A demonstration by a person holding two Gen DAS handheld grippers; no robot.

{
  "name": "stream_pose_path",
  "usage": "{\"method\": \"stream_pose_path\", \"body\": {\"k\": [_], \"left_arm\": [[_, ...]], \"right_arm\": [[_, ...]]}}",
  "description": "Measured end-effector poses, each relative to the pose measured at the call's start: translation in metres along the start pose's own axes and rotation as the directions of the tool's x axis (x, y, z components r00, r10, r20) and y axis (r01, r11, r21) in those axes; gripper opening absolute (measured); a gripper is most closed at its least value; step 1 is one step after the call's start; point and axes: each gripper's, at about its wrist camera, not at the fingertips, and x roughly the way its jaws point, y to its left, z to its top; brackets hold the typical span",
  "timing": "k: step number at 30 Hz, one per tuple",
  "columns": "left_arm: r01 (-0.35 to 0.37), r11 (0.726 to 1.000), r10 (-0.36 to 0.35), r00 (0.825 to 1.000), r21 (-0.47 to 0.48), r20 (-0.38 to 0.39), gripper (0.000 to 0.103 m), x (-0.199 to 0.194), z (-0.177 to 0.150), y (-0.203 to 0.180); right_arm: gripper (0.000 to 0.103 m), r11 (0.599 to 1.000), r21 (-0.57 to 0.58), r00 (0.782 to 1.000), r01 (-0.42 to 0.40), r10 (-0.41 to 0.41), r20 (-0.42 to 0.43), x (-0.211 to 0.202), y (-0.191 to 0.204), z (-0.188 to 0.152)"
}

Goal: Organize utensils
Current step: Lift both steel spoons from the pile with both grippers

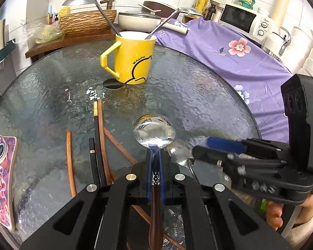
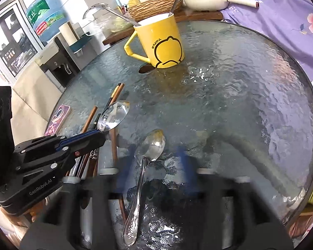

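On glass table point(image 2: 240, 87), shiny steel spoon point(image 2: 145, 160) — embossed handle, bowl up

A wooden-handled spoon point(image 1: 154, 131) sat clamped by its neck between the left gripper's point(image 1: 155, 160) closed fingers, bowl forward. An all-metal spoon point(image 2: 144, 162) lay flat between the right gripper's point(image 2: 156, 166) parted fingers. Chopsticks point(image 1: 100, 137) lay scattered left of the left gripper; the yellow mug point(image 1: 133, 58), holding two ladles, stood ahead.

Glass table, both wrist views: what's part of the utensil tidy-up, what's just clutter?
In the job:
- yellow mug, two ladles inside
- spoon in left gripper
- metal spoon lying between the right gripper's open fingers
- chopsticks on the glass

Just lying about:
- phone
- microwave
- woven basket
- white pan
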Motion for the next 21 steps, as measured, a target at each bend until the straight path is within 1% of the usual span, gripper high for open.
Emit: {"method": "stream_pose_path", "body": {"k": [2, 3, 4, 7, 9, 10, 11, 13, 15, 16, 21], "left_arm": [[-0.003, 1.0, 0.003, 1.0, -0.008, 0.0, 0.006, -0.001, -0.001, 0.002], [-0.004, 1.0, 0.004, 1.0, -0.012, 0.001, 0.006, -0.001, -0.001, 0.004], [-0.005, 1.0, 0.006, 1.0, -0.017, 0.002, 0.006, -0.002, -0.001, 0.005], [-0.011, 0.999, 0.011, 1.0, -0.033, 0.002, 0.006, -0.002, -0.002, 0.009], [-0.012, 0.999, 0.012, 1.0, -0.044, 0.003, 0.006, -0.002, -0.003, 0.012], [-0.012, 0.999, 0.012, 1.0, -0.047, 0.003, 0.006, -0.002, -0.003, 0.013], [-0.012, 0.999, 0.013, 1.0, -0.05, 0.002, 0.006, -0.002, -0.003, 0.014], [-0.009, 0.998, 0.009, 1.0, -0.057, -0.001, 0.006, -0.002, -0.003, 0.017], [-0.005, 0.998, 0.005, 1.0, -0.064, -0.005, 0.006, -0.001, -0.003, 0.018], [-0.004, 0.998, 0.004, 1.0, -0.067, -0.005, 0.006, -0.001, -0.003, 0.019], [-0.001, 0.998, 0.001, 1.0, -0.067, -0.001, 0.006, -0.001, -0.003, 0.018]], "right_arm": [[0.055, 0.999, -0.027, 0.999, 0.032, -0.032, -0.007, 0.002, 0.005, 0.0], [0.049, 0.997, -0.053, 0.998, 0.052, -0.053, -0.018, 0.004, 0.009, 0.0], [0.047, 0.995, -0.075, 0.997, 0.067, -0.069, -0.029, 0.008, 0.012, 0.0], [0.047, 0.99, -0.118, 0.994, 0.072, -0.081, -0.07, 0.019, 0.02, 0.0], [0.046, 0.989, -0.127, 0.993, 0.074, -0.085, -0.082, 0.025, 0.023, 0.002], [0.044, 0.988, -0.133, 0.992, 0.073, -0.086, -0.091, 0.028, 0.025, 0.004], [0.04, 0.988, -0.138, 0.992, 0.074, -0.088, -0.095, 0.031, 0.027, 0.005], [0.019, 0.99, -0.132, 0.992, 0.058, -0.072, -0.108, 0.037, 0.027, 0.008], [0.006, 0.991, -0.126, 0.992, 0.049, -0.063, -0.112, 0.04, 0.028, 0.008], [0.005, 0.993, -0.115, 0.992, 0.039, -0.052, -0.111, 0.041, 0.027, 0.008], [0.004, 0.995, -0.098, 0.997, 0.01, -0.018, -0.075, 0.032, 0.023, 0.006]]}}
